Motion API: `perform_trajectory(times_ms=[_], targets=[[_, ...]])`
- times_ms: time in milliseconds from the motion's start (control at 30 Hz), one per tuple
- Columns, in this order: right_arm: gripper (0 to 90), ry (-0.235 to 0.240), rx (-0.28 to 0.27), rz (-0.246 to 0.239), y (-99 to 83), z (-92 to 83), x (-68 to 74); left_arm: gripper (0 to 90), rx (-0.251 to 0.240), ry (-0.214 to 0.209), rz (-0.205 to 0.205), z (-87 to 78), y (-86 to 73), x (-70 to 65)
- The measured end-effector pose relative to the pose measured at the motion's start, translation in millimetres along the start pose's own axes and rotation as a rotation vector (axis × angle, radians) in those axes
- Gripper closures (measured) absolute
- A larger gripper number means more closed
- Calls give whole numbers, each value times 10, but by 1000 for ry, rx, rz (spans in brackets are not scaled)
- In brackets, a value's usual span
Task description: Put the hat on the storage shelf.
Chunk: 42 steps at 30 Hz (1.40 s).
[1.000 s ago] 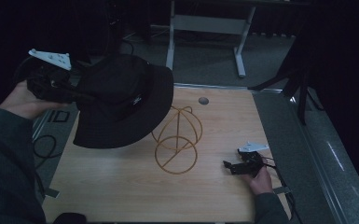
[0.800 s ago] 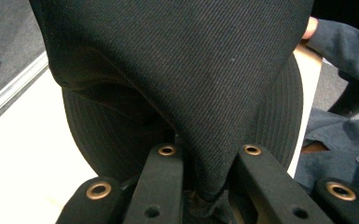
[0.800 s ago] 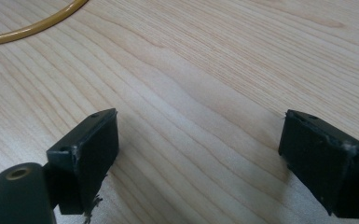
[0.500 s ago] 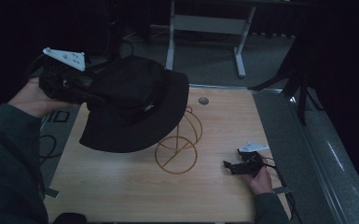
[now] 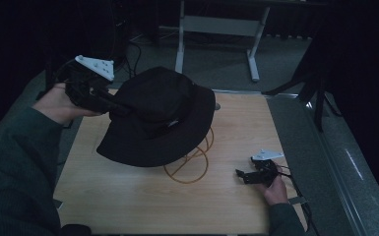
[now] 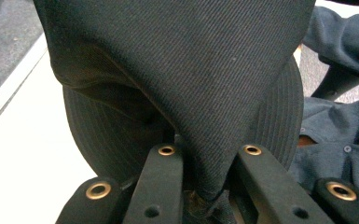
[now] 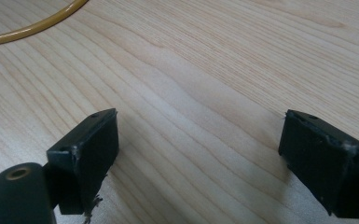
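one black hat (image 5: 160,118) pinched by left gripper (image 5: 109,101) over one wire stand (image 5: 189,164); right gripper (image 5: 243,175) spread wide, empty.

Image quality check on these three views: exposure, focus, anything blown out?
High view: dim, surroundings nearly black, only the light wooden table reads well, and the black bucket hat loses detail. Left gripper view: hat weave sharp, pale surface at left overexposed. Right gripper view: evenly lit, wood grain crisp, open black gripper slightly soft.

One black hat (image 5: 160,120), one wire stand (image 5: 189,164), seemingly two grippers
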State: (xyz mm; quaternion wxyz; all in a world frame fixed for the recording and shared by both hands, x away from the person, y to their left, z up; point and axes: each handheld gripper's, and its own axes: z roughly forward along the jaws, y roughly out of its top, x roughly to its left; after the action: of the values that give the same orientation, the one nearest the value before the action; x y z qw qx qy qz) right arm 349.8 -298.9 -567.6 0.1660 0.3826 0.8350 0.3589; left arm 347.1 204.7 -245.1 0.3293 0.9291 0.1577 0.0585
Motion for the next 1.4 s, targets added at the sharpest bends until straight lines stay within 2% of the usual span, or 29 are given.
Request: perform_trajectory(times_ms=[433, 667, 900, 1033, 1400], targets=[[119, 0, 0, 1, 0, 0, 1, 853, 24, -27, 28, 274, 148, -43], [119, 1, 0, 1, 0, 0, 1, 850, 52, -43, 45, 452, 220, -67], [119, 0, 1, 1, 0, -1, 1, 847, 62, -32, 53, 637, 288, -77], [119, 0, 1, 2, 0, -1, 2, 838, 83, -11, 43, 749, 312, -54], [119, 0, 0, 1, 0, -1, 1, 796, 115, 7, 23, 955, 341, -17]])
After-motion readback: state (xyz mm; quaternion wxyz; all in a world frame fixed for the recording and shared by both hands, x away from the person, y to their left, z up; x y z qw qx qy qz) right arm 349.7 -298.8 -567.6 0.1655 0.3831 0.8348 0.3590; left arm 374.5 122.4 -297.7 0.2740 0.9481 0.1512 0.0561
